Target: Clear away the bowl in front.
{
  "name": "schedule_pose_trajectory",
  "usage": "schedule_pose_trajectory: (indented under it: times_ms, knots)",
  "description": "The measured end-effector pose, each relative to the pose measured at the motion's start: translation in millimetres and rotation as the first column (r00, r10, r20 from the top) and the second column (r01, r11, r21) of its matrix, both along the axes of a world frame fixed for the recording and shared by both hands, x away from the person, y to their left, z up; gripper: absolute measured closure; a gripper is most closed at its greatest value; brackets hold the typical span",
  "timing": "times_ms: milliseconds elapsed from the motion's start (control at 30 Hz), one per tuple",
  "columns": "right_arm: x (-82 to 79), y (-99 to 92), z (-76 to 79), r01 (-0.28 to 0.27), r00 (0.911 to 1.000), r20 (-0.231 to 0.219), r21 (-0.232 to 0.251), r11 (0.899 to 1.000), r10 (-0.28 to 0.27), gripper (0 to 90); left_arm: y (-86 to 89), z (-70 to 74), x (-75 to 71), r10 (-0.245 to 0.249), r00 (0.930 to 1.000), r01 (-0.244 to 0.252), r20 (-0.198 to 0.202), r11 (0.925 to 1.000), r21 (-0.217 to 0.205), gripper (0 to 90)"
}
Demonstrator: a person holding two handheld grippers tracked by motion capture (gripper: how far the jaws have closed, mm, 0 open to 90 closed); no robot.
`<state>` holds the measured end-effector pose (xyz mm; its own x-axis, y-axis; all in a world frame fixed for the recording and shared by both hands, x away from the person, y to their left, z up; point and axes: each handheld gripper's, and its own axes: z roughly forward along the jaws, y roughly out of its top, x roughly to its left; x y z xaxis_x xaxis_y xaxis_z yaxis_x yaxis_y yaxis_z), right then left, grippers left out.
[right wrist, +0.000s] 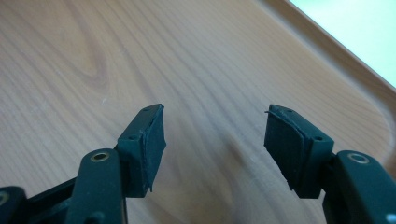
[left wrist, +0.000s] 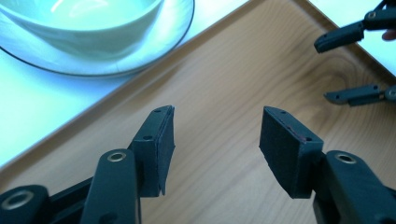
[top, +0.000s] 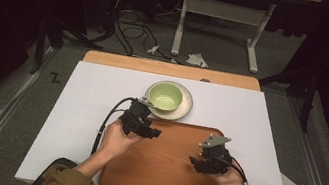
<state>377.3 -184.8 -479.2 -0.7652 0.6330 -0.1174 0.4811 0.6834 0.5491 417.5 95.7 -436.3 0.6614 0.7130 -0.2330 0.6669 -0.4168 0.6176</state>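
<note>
On the table point(top: 89, 105), a white surface covers most of the top, with a strip of bare wood exposed along the far edge. Nearest the person, a wooden tray point(top: 165, 168) with rounded corners lies flat on the white surface; its floor is bare wood grain. Just beyond the tray's far edge, a pale saucer point(top: 186, 107) rests on the white surface, and a green bowl point(top: 164, 96) sits upright on it, slightly toward the saucer's left side. From the left gripper view, the saucer point(left wrist: 154, 42) and the bowl point(left wrist: 84, 23) appear at the upper left, with the tray rim point(left wrist: 140, 79) running diagonally beside them. The left hand point(top: 117, 138) holds the left gripper point(top: 153, 132) over the tray's far left corner, near the saucer; its jaws point right, toward the middle of the tray. In its own view the left gripper point(left wrist: 217, 135) is released: the two black pads stand well apart with bare tray between them and nothing grasped. The right hand point(top: 231, 180) holds the right gripper point(top: 193, 162) over the right half of the tray, jaws pointing left, with a grey three-cornered plate point(top: 215, 140) on top. In its own view the right gripper point(right wrist: 215, 135) is likewise released, pads well apart over the wood grain, grasping nothing. The two grippers face each other across the tray and are apart. A black cable point(top: 106, 123) trails from the left gripper toward the person.
</note>
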Motion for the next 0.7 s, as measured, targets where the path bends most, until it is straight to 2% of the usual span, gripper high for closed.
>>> schedule_pose_trajectory:
  times_ms: [200, 433, 567, 633, 700]
  knots:
    - [0.0, -0.6, 0.4, 0.002, 1.0000, 0.000, 0.000, 1.000, -0.002, 38.4, -3.5, 6.4, 9.8, 0.006, 1.0000, -0.006, 0.002, 0.9999, 0.011, 44.0]
    - [0.3, 0.1, -1.0, -0.006, 1.0000, -0.001, -0.003, 1.000, 0.006, 38.4, -7.4, 18.1, 26.0, 0.034, 0.9991, -0.034, 0.026, 0.9990, 0.029, 42.8]
    - [0.4, -0.7, 0.5, 0.003, 1.0000, 0.002, 0.007, 1.000, -0.003, 38.4, -8.8, 19.9, 36.9, 0.050, 0.9981, -0.052, 0.037, 0.9969, 0.059, 41.8]
    - [0.6, -0.8, 0.6, -0.005, 1.0000, 0.001, -0.002, 1.000, 0.005, 38.4, -10.8, 20.3, 40.6, 0.056, 0.9971, -0.060, 0.053, 0.9937, 0.095, 41.7]
    - [-0.1, -0.1, 1.4, -0.002, 1.0000, -0.002, -0.003, 1.000, 0.002, 38.4, -11.5, 20.9, 44.7, 0.065, 0.9964, -0.070, 0.055, 0.9924, 0.101, 41.5]
